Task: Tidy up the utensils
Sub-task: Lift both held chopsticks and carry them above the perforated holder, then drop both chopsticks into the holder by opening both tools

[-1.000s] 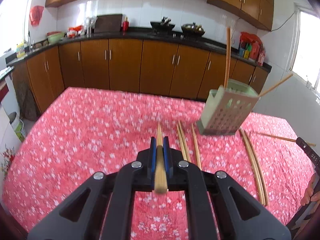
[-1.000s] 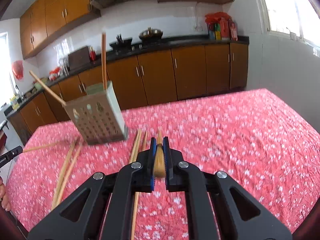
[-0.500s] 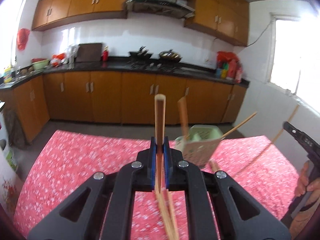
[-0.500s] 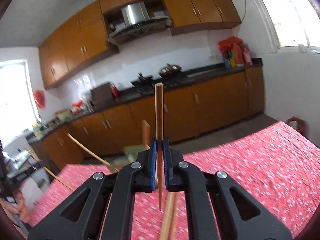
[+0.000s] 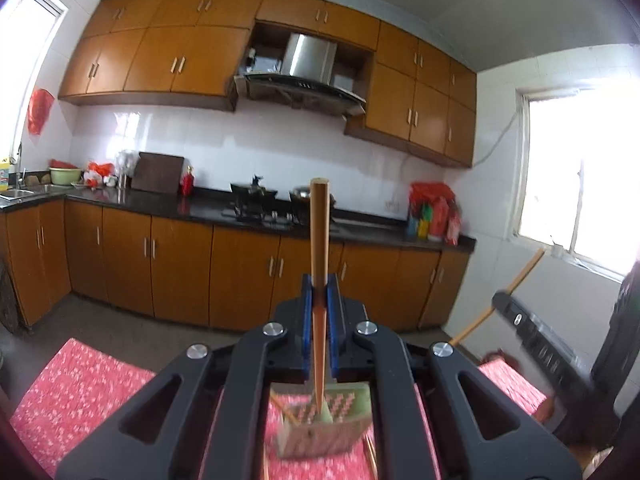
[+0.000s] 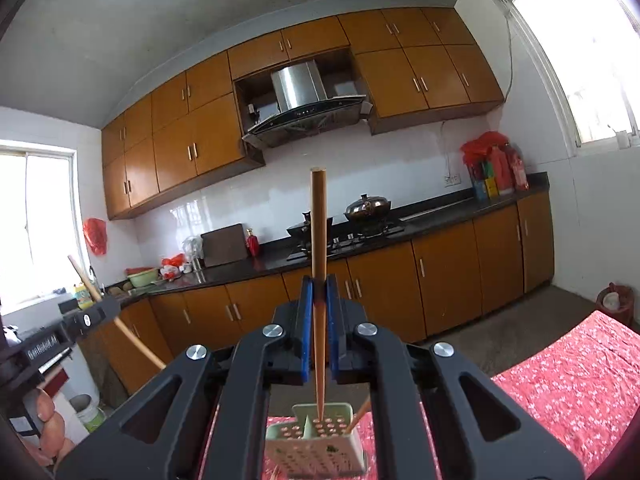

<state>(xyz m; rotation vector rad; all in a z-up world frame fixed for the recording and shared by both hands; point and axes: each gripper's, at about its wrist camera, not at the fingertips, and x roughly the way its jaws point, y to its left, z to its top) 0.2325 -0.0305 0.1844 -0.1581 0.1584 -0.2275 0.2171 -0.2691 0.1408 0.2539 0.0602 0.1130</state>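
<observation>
Kitchen, daylight only. Orange-brown upper cabinets (image 5: 176, 60) run along a white tiled wall (image 5: 280, 140); steel range hood (image 6: 298, 88) set in a gap between them. Matching lower cabinets (image 5: 180, 268) carry a black counter (image 5: 208, 210) with a gas stove (image 6: 348, 236), 2 pans, a dark cutting board (image 6: 224, 244), a green bowl (image 5: 64, 175). Sink (image 5: 16, 193) at the left corner. 2 bright windows (image 5: 580, 184), 1 on each side wall. Grey ceiling (image 6: 200, 20), dull grey floor (image 6: 520, 332). Red flowered tablecloth (image 6: 568, 396) close by.
</observation>
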